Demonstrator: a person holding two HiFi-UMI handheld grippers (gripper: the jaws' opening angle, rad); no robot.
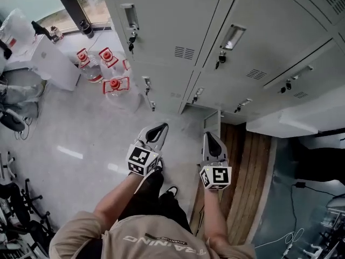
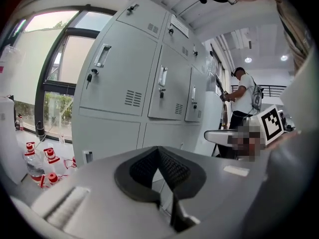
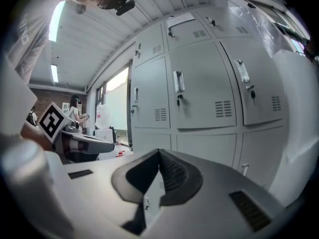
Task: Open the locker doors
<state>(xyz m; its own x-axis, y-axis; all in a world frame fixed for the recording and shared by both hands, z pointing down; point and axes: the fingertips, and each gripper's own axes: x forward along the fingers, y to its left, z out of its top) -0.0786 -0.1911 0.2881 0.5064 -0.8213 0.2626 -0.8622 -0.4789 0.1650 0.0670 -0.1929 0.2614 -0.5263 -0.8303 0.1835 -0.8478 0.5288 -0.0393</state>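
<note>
Lockers: the bank of pale grey sheet-metal lockers [image 1: 178, 15] fills the head view from twelve to three o'clock, well apart from both tools. Every upper door seen there is shut, each with a recessed bright metal pull handle [image 1: 129, 16] and a small dark key [image 1: 131, 39] hanging from the lock below it. One narrow pale panel in the lowest row [image 1: 212, 124], at twelve o'clock of the right tool, may stand ajar; this cannot be confirmed. The left gripper [image 1: 156, 131] has its black ribbed jaws pressed together with nothing between them, and the right gripper [image 1: 211, 142] is likewise closed and empty; both point toward the lockers at low level. Assessment: the task is at the approach stage, with no door yet engaged. The next move is judged to require a step forward, the choice of one handle, and jaws parted enough to take or hook the pull before drawing the door outward on its hinge; a closed jaw would probably slip off the shallow recess. Surface: a pale grey glossy floor [image 1: 81, 139] lies under the person, with a brown wooden plank strip [image 1: 248, 171] at four o'clock. Room: clear plastic water bottles with red caps [image 1: 110, 85] stand on the floor at eleven o'clock beside the locker end, a white box-shaped unit [image 1: 51, 63] sits at ten o'clock, and a dark-framed window [image 1: 94, 1] lies beyond them.
</note>
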